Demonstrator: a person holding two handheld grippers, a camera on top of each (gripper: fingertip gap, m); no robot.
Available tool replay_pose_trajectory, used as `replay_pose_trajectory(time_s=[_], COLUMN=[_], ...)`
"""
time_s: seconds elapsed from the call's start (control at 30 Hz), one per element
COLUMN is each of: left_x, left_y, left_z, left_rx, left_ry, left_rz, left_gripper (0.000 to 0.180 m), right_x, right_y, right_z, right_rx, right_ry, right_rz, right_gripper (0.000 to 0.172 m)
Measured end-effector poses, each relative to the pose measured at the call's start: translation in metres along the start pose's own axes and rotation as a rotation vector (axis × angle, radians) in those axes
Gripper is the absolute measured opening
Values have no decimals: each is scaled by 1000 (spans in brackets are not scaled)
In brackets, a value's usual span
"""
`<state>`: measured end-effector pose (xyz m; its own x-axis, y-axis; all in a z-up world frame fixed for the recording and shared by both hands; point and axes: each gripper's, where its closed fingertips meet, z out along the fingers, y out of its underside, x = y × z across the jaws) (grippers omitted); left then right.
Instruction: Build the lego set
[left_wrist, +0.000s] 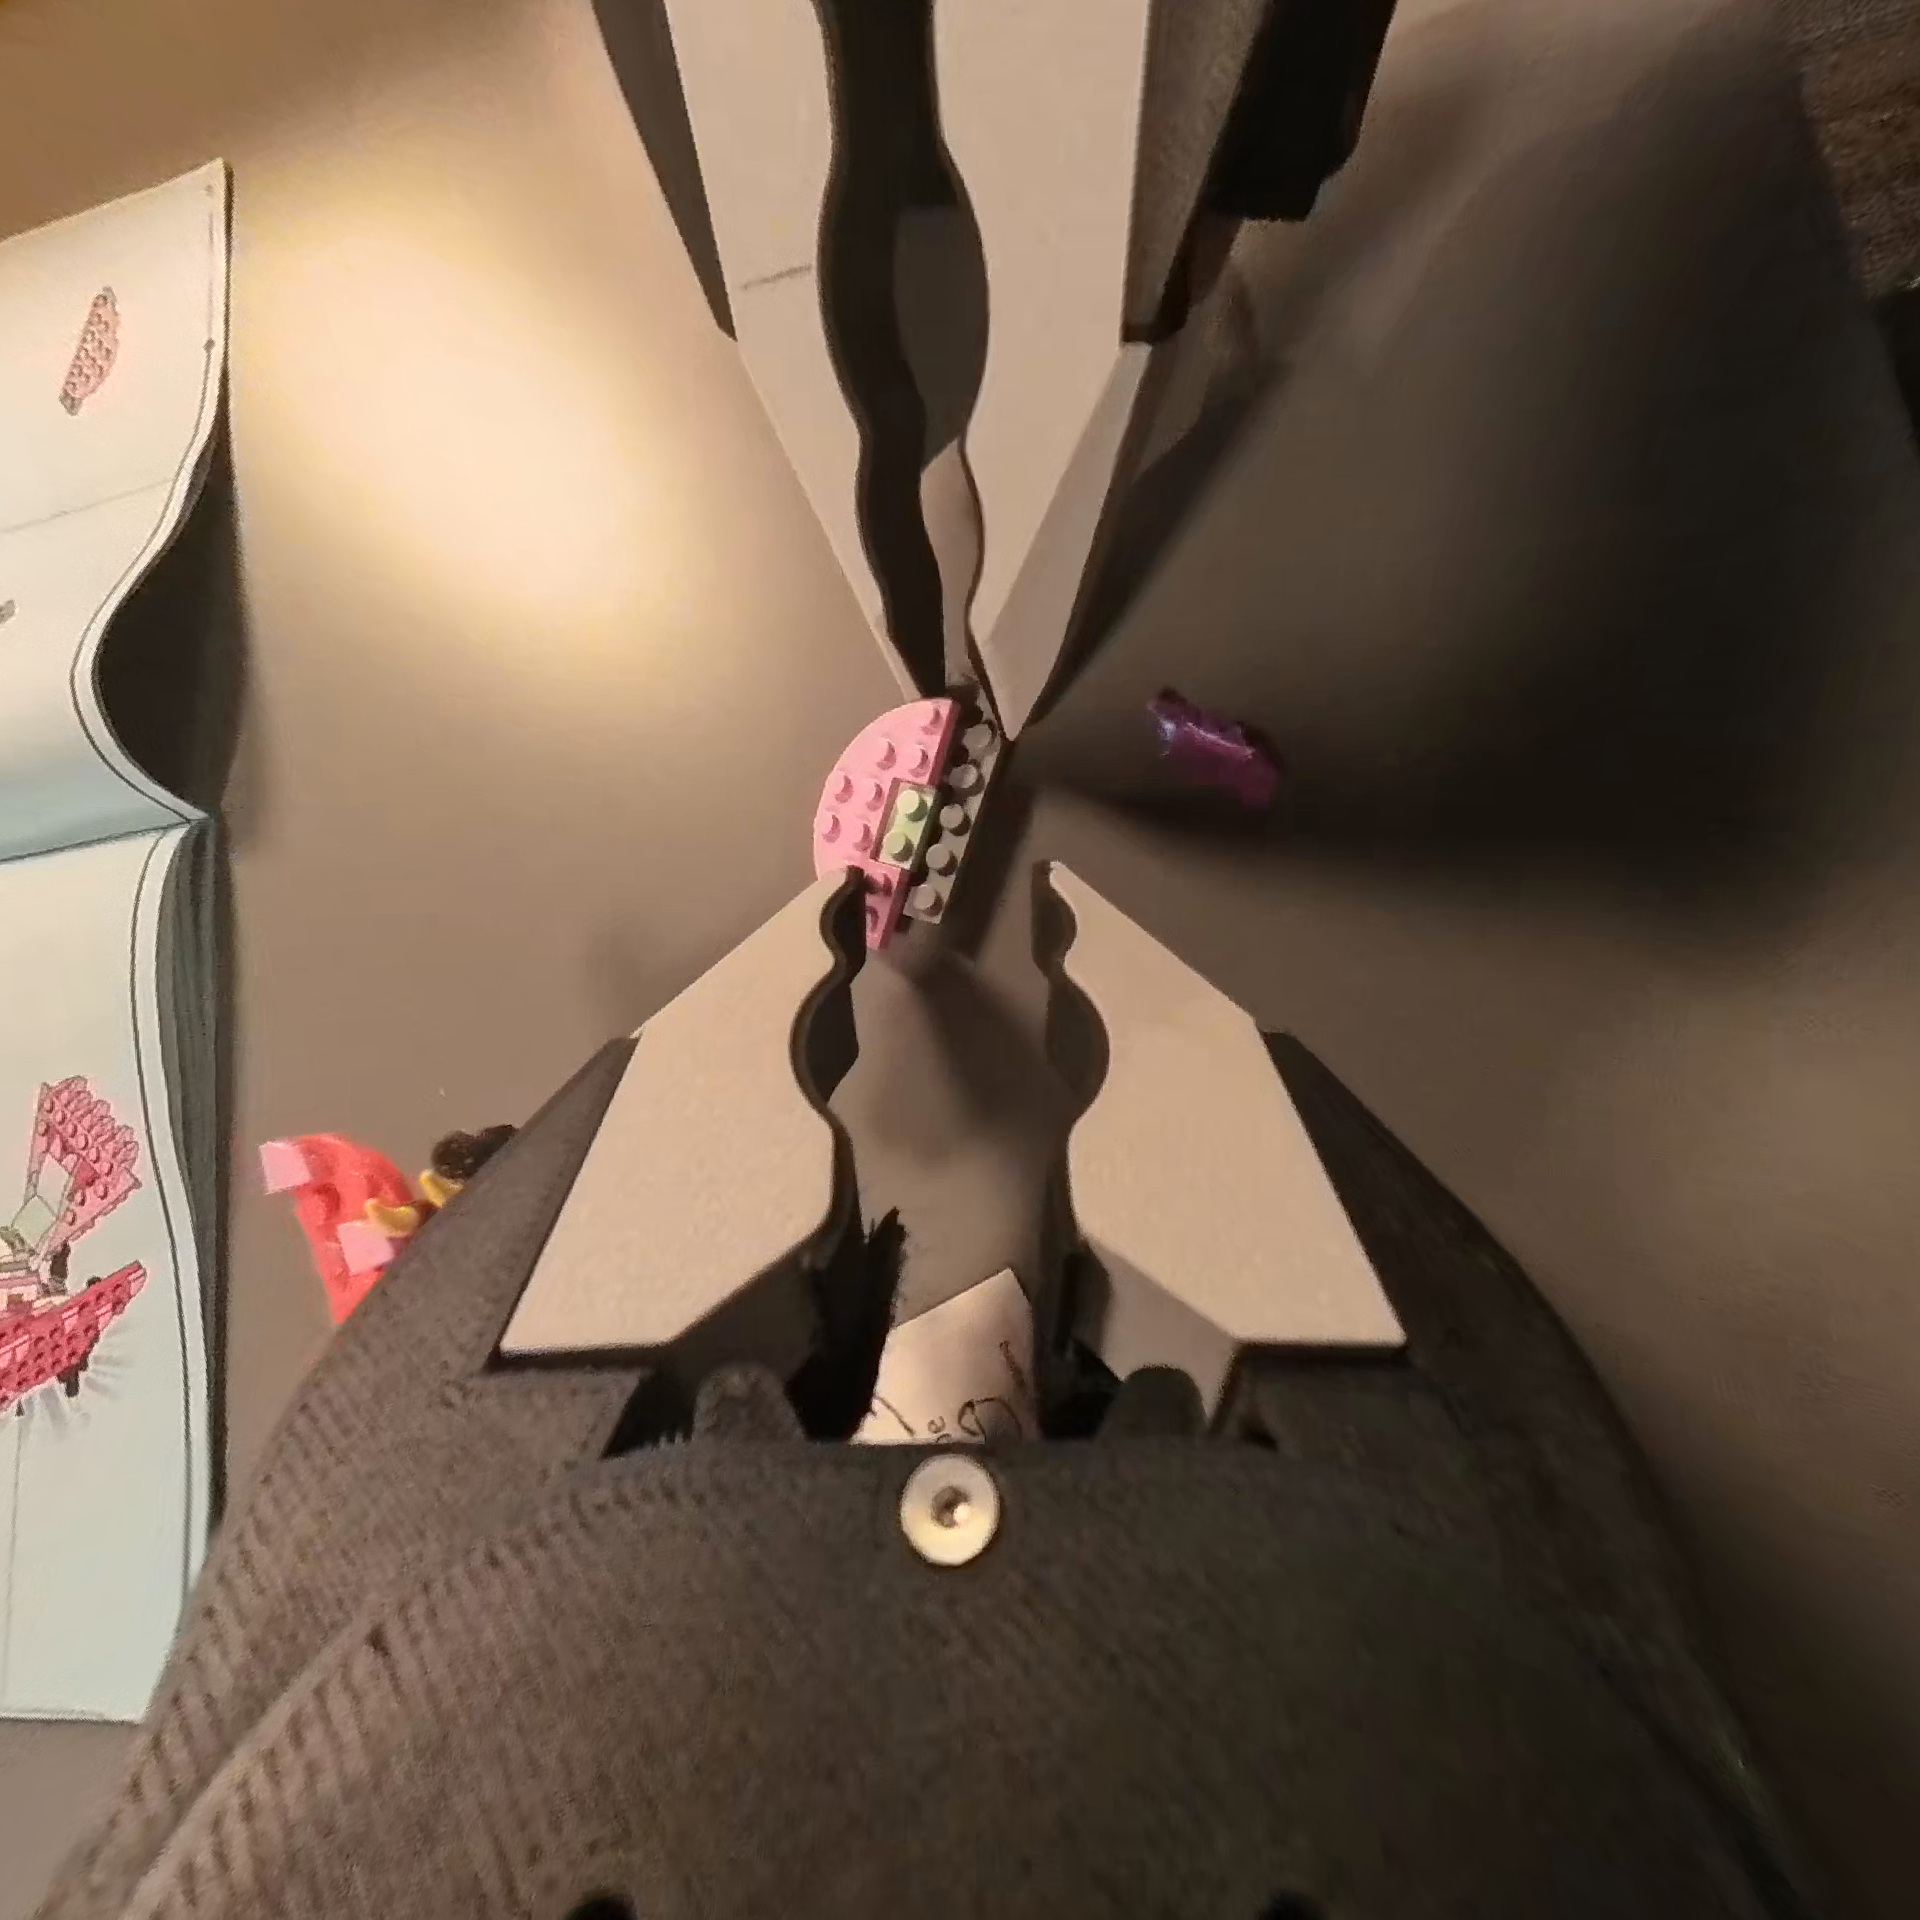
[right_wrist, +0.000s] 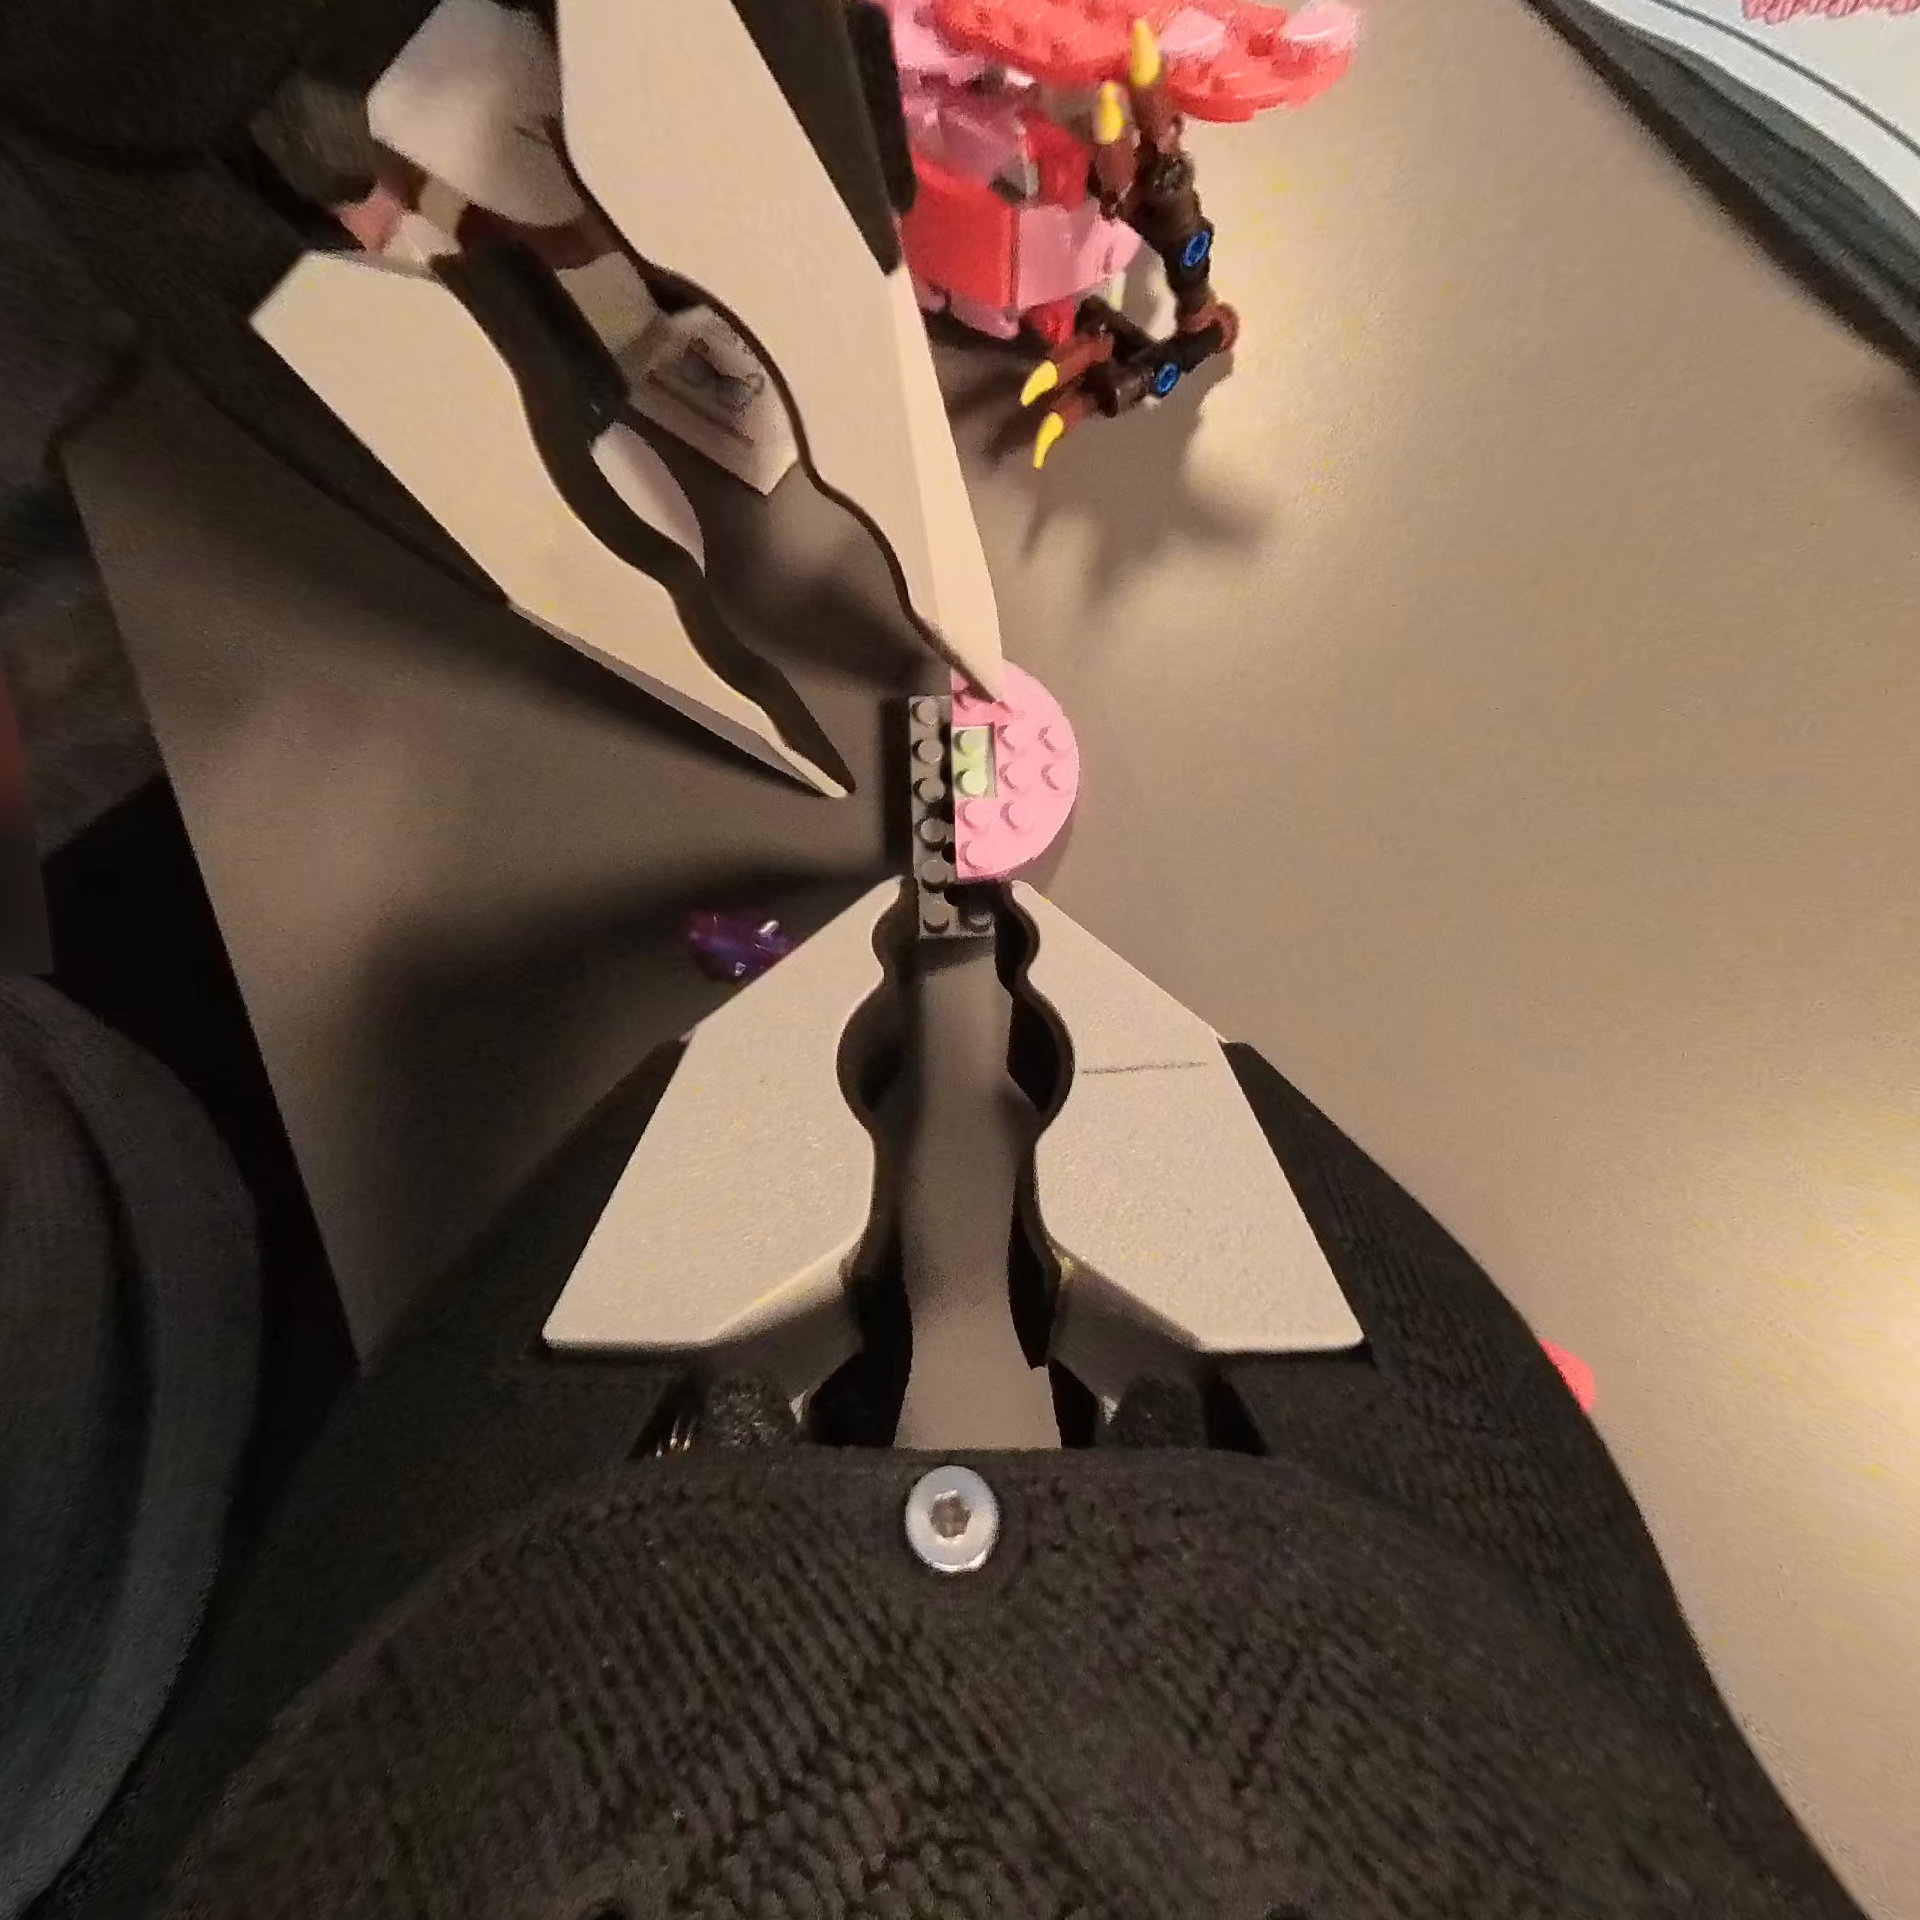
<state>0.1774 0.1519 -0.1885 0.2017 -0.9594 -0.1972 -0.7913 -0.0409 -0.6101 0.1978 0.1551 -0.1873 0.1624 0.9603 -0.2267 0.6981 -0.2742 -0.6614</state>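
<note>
The right gripper (right_wrist: 951, 899) has its jaws nearly closed on the near end of a grey studded plate (right_wrist: 928, 821), both tips pressed against the plate's sides. That long, narrow plate carries a pink half-round plate (right_wrist: 1023, 790) with a small pale green piece (right_wrist: 974, 764) set into its straight edge. The left gripper (left_wrist: 951, 883) stands with its jaws part open: one fingertip (left_wrist: 831, 899) touches the end of the pink half-round plate, while the other tip stands clear of the assembly with dark table showing between. From the left wrist view the right gripper's fingers come down from the top and meet at the far end of the assembly, and the grey plate reads as light grey there. An open instruction booklet (left_wrist: 104, 727) with pink model drawings lies at the left edge, and only a red and pink corner of a built model peeks out beside the gripper body. The right wrist view shows that model (right_wrist: 1049, 177) far more fully: red and pink body, brown limbs with yellow claws and blue pins, standing on the table (right_wrist: 1455, 831) beyond the grippers. A small purple translucent piece (left_wrist: 1210, 743) lies on the table beside the assembly, seen in both views. A red bit at the right edge of the right wrist view is too cropped to name.
</note>
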Motion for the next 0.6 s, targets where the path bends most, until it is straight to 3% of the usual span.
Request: replay_pose_trajectory(time_s=[0.23,0.6], left_x=[-9,-16], left_y=[-1,-3], left_z=[3,5], left_rx=[-36,-47], left_ry=[-111,-272], left_rz=[121,318], left_gripper=[18,13], right_x=[0,6], right_y=[-1,-6], right_z=[-2,-10], right_rx=[93,180], right_ry=[-104,-200], right_rz=[149,288], right_gripper=[12,12])
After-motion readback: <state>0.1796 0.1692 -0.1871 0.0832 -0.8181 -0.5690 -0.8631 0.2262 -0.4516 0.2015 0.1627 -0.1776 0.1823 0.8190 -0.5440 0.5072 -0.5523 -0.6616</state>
